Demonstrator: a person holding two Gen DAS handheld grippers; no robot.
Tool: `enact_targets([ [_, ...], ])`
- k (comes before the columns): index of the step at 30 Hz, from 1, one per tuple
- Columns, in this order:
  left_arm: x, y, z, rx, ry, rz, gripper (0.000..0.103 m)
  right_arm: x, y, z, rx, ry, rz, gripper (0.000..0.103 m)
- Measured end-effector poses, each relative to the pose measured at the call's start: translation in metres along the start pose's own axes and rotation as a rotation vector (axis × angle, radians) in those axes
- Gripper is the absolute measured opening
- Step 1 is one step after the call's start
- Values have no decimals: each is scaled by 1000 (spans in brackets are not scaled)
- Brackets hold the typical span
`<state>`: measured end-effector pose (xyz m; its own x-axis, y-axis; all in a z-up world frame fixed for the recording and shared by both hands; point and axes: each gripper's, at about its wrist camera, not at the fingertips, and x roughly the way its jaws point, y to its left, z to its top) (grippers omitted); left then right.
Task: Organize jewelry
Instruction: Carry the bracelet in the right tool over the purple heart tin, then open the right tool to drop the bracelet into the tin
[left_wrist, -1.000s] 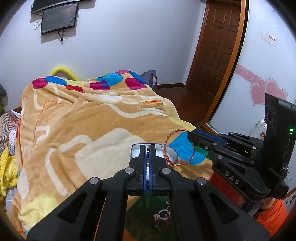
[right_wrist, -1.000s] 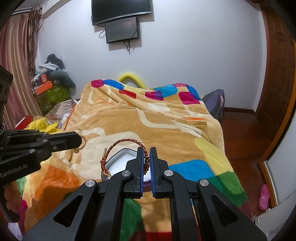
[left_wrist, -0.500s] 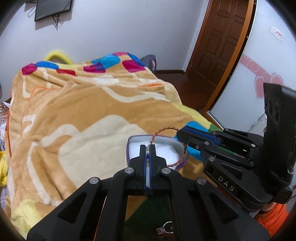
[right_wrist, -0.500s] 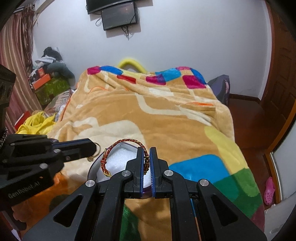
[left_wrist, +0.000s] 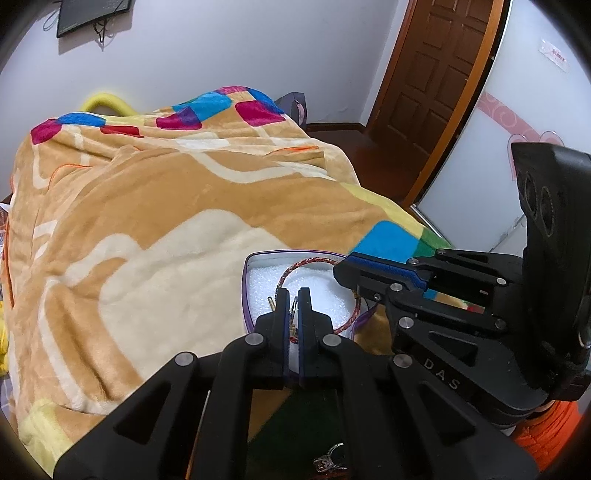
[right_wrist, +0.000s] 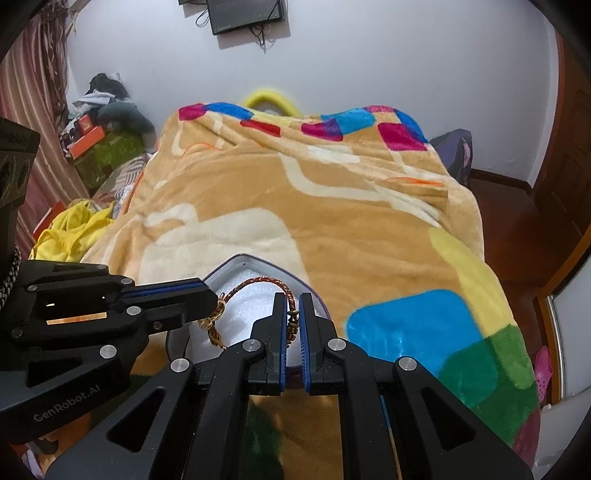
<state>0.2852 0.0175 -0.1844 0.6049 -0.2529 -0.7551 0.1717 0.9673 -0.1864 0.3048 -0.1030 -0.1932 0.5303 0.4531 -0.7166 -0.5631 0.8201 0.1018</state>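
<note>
A purple-rimmed jewelry box (left_wrist: 248, 291) with a white foam lining lies on the blanket; it also shows in the right wrist view (right_wrist: 236, 263). A red braided bracelet (left_wrist: 308, 263) hangs over the foam, seen too in the right wrist view (right_wrist: 258, 283). My left gripper (left_wrist: 291, 299) sits low over the box with its jaws slightly apart around a small gold piece and the bracelet's clasp end. My right gripper (right_wrist: 292, 306) has its jaws slightly apart with the bracelet cord between them.
An orange patterned blanket (left_wrist: 147, 206) covers the bed. A ring (left_wrist: 328, 459) lies on the dark green patch below my left gripper. A wooden door (left_wrist: 432, 85) stands at the right. Clothes and boxes (right_wrist: 99, 140) pile at the left wall.
Both grippers have come down over the box with the bracelet. Both pairs of jaws have parted slightly from their tight grip.
</note>
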Motion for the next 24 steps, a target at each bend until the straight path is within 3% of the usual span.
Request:
enact_targets([
  [4, -4, -1, -1, 3, -11, 4, 2, 0, 0, 0, 4, 6, 12, 8],
  [10, -13, 0, 0, -6, -18, 12, 12, -7, 4, 0, -14, -8, -6, 31],
  [24, -65, 0, -6, -6, -86, 59, 28, -58, 14, -2, -12, -87, -7, 32],
])
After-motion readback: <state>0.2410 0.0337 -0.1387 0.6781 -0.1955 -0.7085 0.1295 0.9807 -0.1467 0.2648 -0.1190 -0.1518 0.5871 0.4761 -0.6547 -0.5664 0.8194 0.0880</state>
